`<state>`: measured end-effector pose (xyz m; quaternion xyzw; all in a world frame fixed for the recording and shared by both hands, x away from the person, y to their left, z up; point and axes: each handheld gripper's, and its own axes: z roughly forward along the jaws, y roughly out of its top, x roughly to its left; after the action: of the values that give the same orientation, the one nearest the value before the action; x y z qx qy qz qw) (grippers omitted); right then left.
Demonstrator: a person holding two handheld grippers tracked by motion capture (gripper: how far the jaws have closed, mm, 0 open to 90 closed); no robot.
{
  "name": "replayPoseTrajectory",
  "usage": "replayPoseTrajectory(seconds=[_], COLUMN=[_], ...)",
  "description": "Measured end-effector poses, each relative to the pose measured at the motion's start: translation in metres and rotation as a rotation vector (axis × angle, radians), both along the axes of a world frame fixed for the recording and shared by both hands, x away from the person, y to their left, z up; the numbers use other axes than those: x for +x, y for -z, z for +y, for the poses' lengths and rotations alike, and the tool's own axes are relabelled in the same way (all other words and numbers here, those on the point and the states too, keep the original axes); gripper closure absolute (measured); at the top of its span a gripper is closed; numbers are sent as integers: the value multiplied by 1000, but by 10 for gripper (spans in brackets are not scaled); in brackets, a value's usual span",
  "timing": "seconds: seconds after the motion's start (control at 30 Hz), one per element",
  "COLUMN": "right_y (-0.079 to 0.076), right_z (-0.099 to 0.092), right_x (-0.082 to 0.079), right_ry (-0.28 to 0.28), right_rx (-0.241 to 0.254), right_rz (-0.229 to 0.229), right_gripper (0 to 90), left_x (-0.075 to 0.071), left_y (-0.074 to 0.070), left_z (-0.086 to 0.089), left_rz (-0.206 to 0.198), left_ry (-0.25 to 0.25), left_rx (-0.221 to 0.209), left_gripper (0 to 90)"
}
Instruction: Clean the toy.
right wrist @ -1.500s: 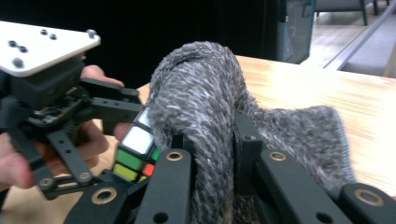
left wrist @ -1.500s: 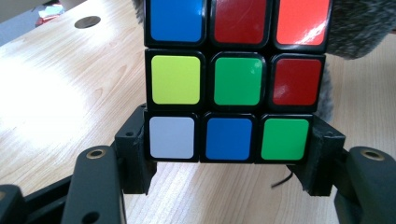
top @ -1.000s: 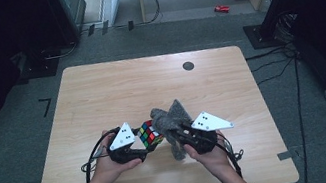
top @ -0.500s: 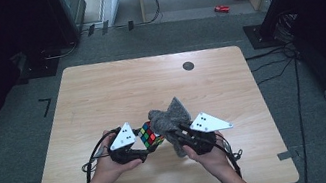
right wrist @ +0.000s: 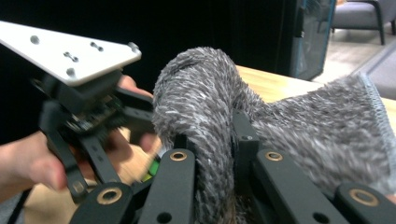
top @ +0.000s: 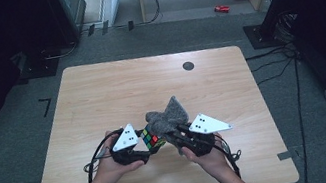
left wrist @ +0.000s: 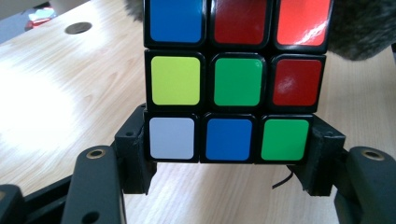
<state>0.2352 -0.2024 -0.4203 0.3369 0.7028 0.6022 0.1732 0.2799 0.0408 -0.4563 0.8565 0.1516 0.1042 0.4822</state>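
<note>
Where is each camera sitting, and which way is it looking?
High view: sits above the person's side of the table, looking forward and down; both forearms, the left claw and right claw show.
Left gripper view: rides the left claw, looking along its jaws, shut on the puzzle cube.
Right gripper view: rides the right claw, looking along its jaws, shut on the grey cloth; the left hand shows beyond.
Shared: the cloth and the cube also show from above.

High cam overhead facing table [top: 101, 97], claw cams close-up, both share cube [left wrist: 233, 79]
</note>
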Motion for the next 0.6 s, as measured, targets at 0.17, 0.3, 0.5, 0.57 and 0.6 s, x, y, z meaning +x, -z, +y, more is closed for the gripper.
replayPoseTrajectory(seconds=[0.17,0.3,0.5,0.57,0.6], right_y=[3,6,8,14,17], right_z=[-7,-15,-23,-24,-24], right_x=[5,9,13,16,17], right_ry=[22,38,74,90,87], right_rx=[-1,15,16,0,0], right_rz=[16,37,44,54,61], right_gripper=[830,830,829,830,830], left_x=[3,6,12,13,13], left_y=[-1,-3,-10,-12,-13], left_z=[5,14,30,35,36], left_rz=[7,5,13,30,36], left_ry=[-10,-37,-66,-62,-52], left_rx=[-14,-40,-128,-177,-196], left_gripper=[355,355,355,355,355])
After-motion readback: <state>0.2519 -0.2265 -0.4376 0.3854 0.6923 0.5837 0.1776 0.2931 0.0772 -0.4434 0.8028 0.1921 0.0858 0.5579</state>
